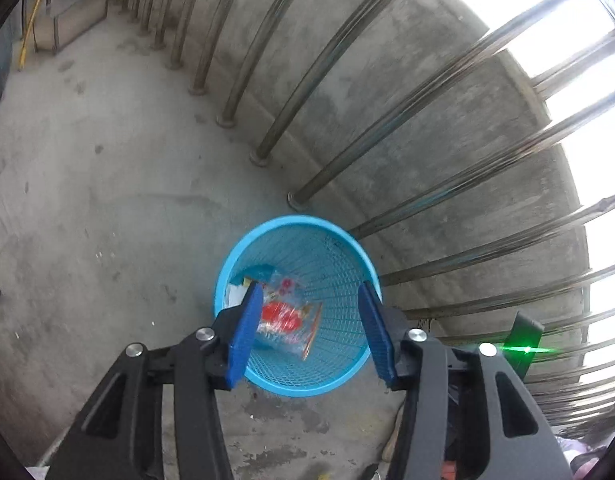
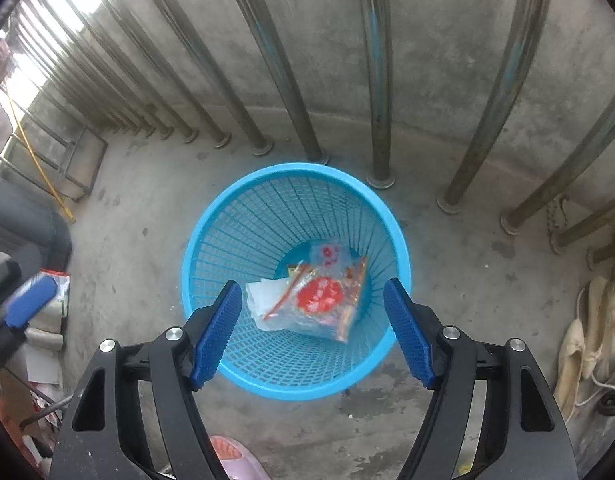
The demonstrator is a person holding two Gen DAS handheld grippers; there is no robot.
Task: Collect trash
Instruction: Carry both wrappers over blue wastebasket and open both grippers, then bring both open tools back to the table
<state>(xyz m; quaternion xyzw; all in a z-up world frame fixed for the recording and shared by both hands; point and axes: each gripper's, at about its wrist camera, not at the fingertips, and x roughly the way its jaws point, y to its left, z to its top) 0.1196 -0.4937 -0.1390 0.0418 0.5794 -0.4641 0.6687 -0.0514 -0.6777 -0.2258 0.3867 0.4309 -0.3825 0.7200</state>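
While both grippers hang over the blue mesh wastebasket (image 2: pixel 295 280), the risk I see is clipping its light rim and tipping it over. Left gripper (image 1: pixel 309 330): jaws apart, empty. Right gripper (image 2: pixel 313 330): jaws wide, empty. Clear snack wrapper (image 2: pixel 323 304) lies inside the basket.

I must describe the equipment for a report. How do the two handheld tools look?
Both look alike. The left tool and right tool have black angular frames with triangular cut-outs, round silver bolts, and two flat blue fingers with ribbed pads. No cables or sleeves show.
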